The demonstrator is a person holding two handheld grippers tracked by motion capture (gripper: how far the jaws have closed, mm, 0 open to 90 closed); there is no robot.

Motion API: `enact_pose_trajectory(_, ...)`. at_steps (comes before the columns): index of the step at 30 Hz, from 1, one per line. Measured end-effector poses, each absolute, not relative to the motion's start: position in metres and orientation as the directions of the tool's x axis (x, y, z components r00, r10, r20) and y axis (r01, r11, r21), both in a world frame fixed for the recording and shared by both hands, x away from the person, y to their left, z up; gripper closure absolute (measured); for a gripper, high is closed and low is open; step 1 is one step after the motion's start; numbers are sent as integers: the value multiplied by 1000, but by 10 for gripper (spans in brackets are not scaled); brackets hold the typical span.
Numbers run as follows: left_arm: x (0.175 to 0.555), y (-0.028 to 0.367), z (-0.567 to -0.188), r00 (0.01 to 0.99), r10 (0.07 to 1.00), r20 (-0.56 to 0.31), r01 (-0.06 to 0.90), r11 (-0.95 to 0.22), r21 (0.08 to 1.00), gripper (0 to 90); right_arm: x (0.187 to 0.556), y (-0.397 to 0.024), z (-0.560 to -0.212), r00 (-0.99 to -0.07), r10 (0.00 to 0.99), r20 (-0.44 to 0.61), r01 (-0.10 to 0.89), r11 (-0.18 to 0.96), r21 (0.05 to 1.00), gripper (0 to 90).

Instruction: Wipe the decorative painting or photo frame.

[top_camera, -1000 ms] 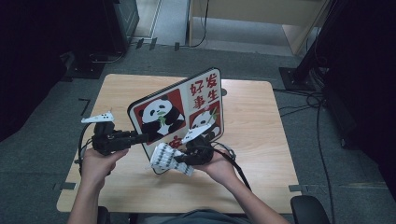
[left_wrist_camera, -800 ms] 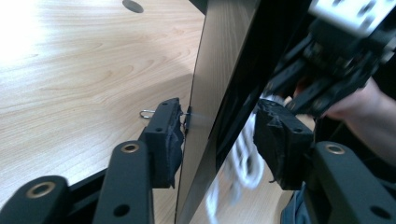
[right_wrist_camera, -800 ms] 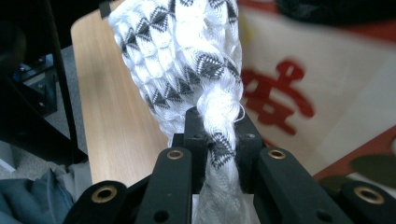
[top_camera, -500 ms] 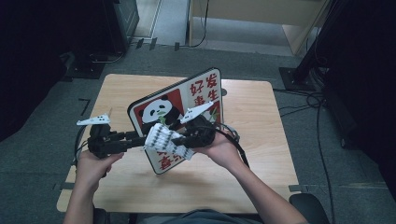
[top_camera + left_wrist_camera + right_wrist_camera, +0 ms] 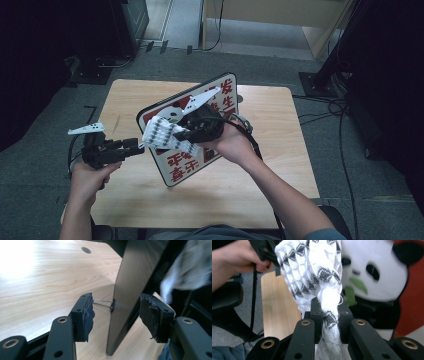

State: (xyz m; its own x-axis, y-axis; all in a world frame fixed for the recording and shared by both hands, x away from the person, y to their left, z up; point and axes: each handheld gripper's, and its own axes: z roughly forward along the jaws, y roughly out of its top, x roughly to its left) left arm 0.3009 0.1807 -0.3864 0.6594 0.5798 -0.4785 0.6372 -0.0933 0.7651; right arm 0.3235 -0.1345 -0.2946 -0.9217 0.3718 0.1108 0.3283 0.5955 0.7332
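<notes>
A panda sign board (image 5: 182, 167) stands tilted on its lower edge on the wooden table (image 5: 260, 165). My right gripper (image 5: 184, 136) is shut on a white cloth with black triangles (image 5: 161, 133), raised in front of the board's face. In the right gripper view the cloth (image 5: 312, 267) bunches between the jaws of the right gripper (image 5: 329, 315), with the panda (image 5: 382, 277) behind. My left gripper (image 5: 137, 146) is at the board's left edge. Its jaws have just been opening. The board's thin edge (image 5: 125, 290) stands between the pads (image 5: 86, 312) of the left gripper (image 5: 116, 315), untouched.
A small wire clip (image 5: 110, 305) sits on the board's edge. A round hole (image 5: 86, 250) marks the table's far side. A black cable (image 5: 251, 140) trails from the right gripper. Dark equipment and cables (image 5: 320, 107) surround the table on the floor.
The right gripper has lifted the cloth from low on the board up across its face. The left gripper has drawn back to the left and its jaws have widened off the board's edge.
</notes>
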Motion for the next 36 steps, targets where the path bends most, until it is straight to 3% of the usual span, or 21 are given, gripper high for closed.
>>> enact_pose_trajectory(7,313,181,-391,656,609,-446,628,-112,770,440,327,-125,-267,-929,360,91,296,573,764,811)
enact_pose_trajectory(18,326,170,-391,694,568,-442,606,-131,784,396,333,-107,-226,-925,379,23,240,537,809,811)
enact_pose_trajectory(36,329,171,-391,707,540,-457,593,-100,799,395,341,-96,-249,-915,402,32,282,579,765,810)
